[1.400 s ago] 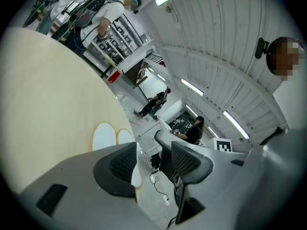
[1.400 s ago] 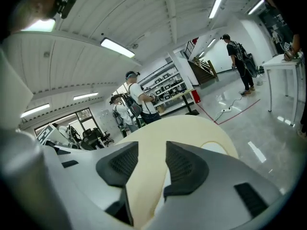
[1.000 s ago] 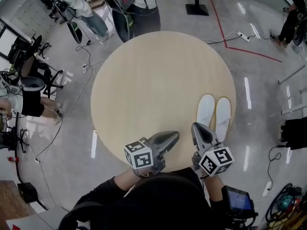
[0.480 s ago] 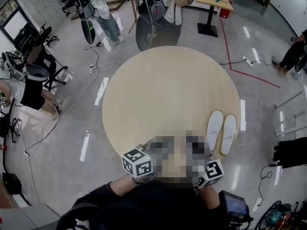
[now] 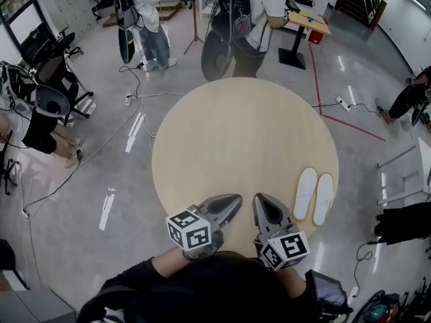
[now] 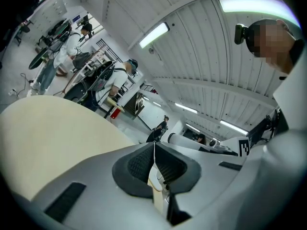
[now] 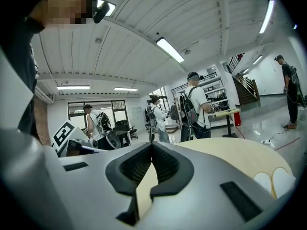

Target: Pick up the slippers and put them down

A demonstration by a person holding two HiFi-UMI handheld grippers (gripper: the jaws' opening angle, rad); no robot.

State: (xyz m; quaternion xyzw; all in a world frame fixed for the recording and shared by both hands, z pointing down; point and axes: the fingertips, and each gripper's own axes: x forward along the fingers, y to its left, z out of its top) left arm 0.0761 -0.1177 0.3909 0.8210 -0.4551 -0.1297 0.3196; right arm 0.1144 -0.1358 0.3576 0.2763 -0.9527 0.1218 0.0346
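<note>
Both clenched, empty: left tongs [image 5: 238, 198], right tongs [image 5: 257, 198]; slippers [image 5: 306, 192] on round table [image 5: 236, 133]; glossy floor [image 5: 101, 173].

The round, pale wood tabletop [image 5: 242, 147] stands on a glossy grey floor [image 5: 101, 180]. Only 2 white slippers [image 5: 314, 195] lie on the tabletop. They sit side by side, close together, soles down, at the tabletop's right edge on the half nearer the person. They run lengthwise roughly along that rim. In the right gripper view the slippers [image 7: 278, 181] show at the tabletop's [image 7: 235, 155] lower right margin.
</note>
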